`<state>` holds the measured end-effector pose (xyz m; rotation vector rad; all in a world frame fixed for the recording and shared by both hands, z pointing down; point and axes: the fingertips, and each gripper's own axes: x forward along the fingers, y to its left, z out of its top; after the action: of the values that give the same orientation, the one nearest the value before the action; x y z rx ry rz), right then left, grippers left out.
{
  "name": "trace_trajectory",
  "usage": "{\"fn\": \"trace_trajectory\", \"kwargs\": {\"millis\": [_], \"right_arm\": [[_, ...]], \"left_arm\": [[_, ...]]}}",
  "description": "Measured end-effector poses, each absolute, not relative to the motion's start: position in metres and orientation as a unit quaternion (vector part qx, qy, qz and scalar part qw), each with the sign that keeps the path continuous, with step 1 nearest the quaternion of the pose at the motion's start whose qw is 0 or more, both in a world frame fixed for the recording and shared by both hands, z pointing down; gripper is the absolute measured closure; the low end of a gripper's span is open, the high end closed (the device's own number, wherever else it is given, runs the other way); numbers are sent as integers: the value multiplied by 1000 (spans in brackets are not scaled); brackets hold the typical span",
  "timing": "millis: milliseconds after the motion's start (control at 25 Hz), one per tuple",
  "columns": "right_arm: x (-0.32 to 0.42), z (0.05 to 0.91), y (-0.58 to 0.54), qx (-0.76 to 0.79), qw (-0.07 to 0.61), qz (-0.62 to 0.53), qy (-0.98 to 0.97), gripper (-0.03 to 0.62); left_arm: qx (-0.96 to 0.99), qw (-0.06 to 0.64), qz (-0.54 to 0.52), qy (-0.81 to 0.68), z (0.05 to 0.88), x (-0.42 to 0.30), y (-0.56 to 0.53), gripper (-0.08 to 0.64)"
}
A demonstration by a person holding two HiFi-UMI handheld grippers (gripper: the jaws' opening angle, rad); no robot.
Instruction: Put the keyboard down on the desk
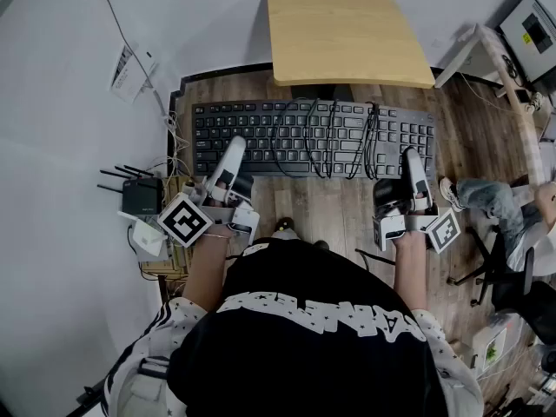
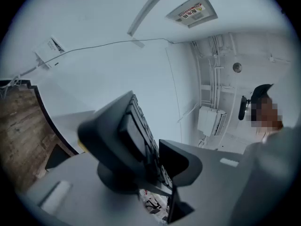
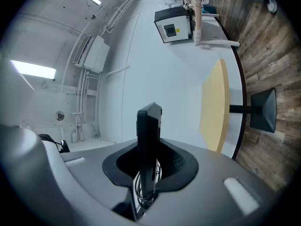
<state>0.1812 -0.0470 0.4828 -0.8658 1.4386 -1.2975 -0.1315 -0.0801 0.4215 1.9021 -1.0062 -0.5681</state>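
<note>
My left gripper (image 1: 233, 153) and right gripper (image 1: 412, 163) are each clamped, jaws narrow, on the near edge of the keyboard (image 1: 217, 129). It spans between them, short of the surface (image 1: 347, 33) ahead. I judge it light and stiff, and its wrapped cable (image 1: 306, 137) could snag.

Black keyboard (image 1: 261, 124), cable looped round it, held level, keys up, beside wooden desk (image 1: 347, 33).
</note>
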Motion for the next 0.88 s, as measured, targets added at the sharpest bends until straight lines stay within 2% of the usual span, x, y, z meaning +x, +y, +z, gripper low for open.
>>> {"fn": "trace_trajectory", "kwargs": {"millis": [880], "right_arm": [[183, 488, -47, -365, 479, -537, 591, 508]], "left_arm": [[766, 444, -223, -407, 425, -131, -80, 453]]}}
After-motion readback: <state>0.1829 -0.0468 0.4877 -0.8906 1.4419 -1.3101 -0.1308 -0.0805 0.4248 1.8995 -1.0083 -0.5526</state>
